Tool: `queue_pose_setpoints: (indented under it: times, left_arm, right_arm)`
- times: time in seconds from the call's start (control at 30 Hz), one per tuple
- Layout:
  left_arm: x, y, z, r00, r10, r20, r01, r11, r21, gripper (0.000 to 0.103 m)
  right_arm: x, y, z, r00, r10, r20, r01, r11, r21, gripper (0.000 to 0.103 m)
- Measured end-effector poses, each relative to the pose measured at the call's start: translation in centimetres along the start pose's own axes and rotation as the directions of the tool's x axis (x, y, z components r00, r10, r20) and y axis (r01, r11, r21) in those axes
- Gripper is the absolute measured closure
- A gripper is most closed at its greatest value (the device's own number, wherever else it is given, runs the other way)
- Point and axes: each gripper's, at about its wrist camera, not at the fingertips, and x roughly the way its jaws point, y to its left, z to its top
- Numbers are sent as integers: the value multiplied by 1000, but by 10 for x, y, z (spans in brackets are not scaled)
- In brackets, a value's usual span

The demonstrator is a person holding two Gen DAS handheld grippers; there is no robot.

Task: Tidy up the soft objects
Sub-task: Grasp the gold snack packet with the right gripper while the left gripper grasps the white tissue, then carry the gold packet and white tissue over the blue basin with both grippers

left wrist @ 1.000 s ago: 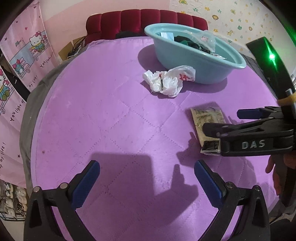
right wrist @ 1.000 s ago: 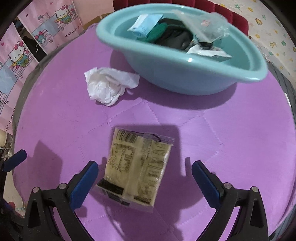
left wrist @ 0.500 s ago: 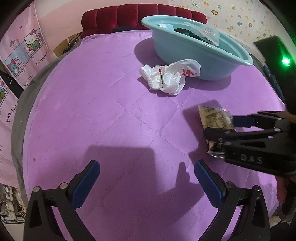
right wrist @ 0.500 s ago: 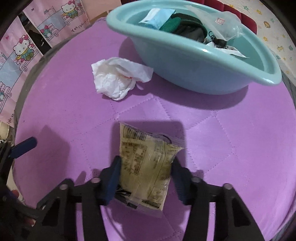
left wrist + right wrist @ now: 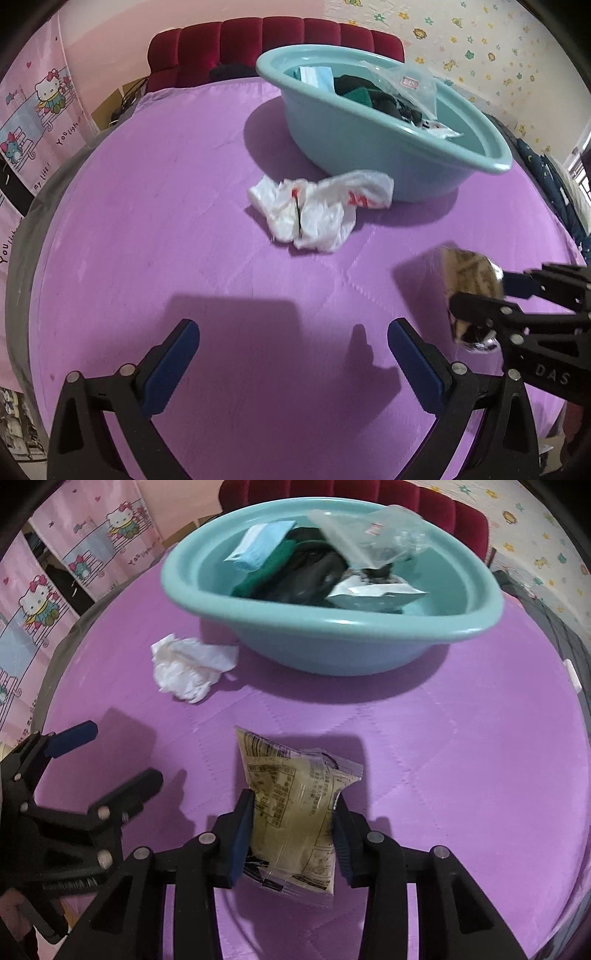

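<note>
My right gripper (image 5: 293, 812) is shut on a yellowish sealed packet (image 5: 291, 805) and holds it a little above the purple bedspread (image 5: 443, 757). The packet also shows in the left wrist view (image 5: 471, 284), in the right gripper (image 5: 480, 295). A teal basin (image 5: 332, 627) with several soft items stands behind it; it also shows in the left wrist view (image 5: 369, 147). A crumpled white plastic bag (image 5: 317, 210) lies left of the basin; it also shows in the right wrist view (image 5: 188, 668). My left gripper (image 5: 293, 354) is open and empty over bare bedspread; it also shows in the right wrist view (image 5: 114, 757).
A red padded headboard (image 5: 277, 40) stands behind the basin. Pink cartoon curtains (image 5: 33, 110) hang at the left. The grey mattress edge (image 5: 22, 236) curves along the left side. Dark bedding (image 5: 550, 184) lies at the right edge.
My right gripper closed on the packet and has lifted it off the bedspread. My left gripper stays open and has moved closer to the basin.
</note>
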Motion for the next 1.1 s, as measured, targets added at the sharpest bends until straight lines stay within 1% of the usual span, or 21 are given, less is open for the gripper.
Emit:
queue_pose_setpoints:
  times: [0.17,0.2,0.27,0.3,0.5,0.63,0.7,0.73,0.77,0.83,0.9,1.1]
  left_arm:
    - [10,1,15,1000,-12,17,13,999,-33,0]
    - [13,1,20,1000,-13,17,14,999,-34,0]
    - [16,2,26,1000,-14,22,15,999,-34,0]
    - [18,2,30,1000,-14,28,15,999,-33,0]
    - [29,-4,54,998,-25,63,25,1000,-4,0]
    - [38,-4,61,998,-24,54,24,1000,11,1]
    - [40,-6,63,998,-27,51,26,1000,17,9]
    - [41,-7,64,998,-25,52,24,999,23,20]
    - [42,-8,65,998,-23,53,21,999,28,38]
    - [44,-7,65,998,-36,56,34,999,26,60]
    - [40,-8,62,996,-63,63,62,998,16,64]
    - [28,-12,58,997,-60,55,58,998,40,66]
  right_arm:
    - [-1,-11,2,1000,-18,6,17,1000,26,62]
    - [3,-5,3,1000,-20,6,20,999,31,62]
    - [5,-8,4,1000,-20,6,19,999,44,62]
    - [5,-1,2,1000,-21,7,20,999,47,62]
    - [3,1,-1,1000,-20,16,19,997,73,62]
    - [-7,-7,-5,999,-24,22,22,996,81,62]
    - [-7,-8,-7,999,-23,21,22,996,86,62]
    - [-10,-10,-7,1000,-23,21,21,996,88,62]
    - [-10,-9,-8,1000,-23,21,21,996,90,62]
    - [-12,-10,-9,1000,-22,21,20,996,91,62]
    - [-12,-9,-11,1000,-22,22,20,996,89,62]
    - [-18,-13,-12,999,-14,35,11,996,92,62]
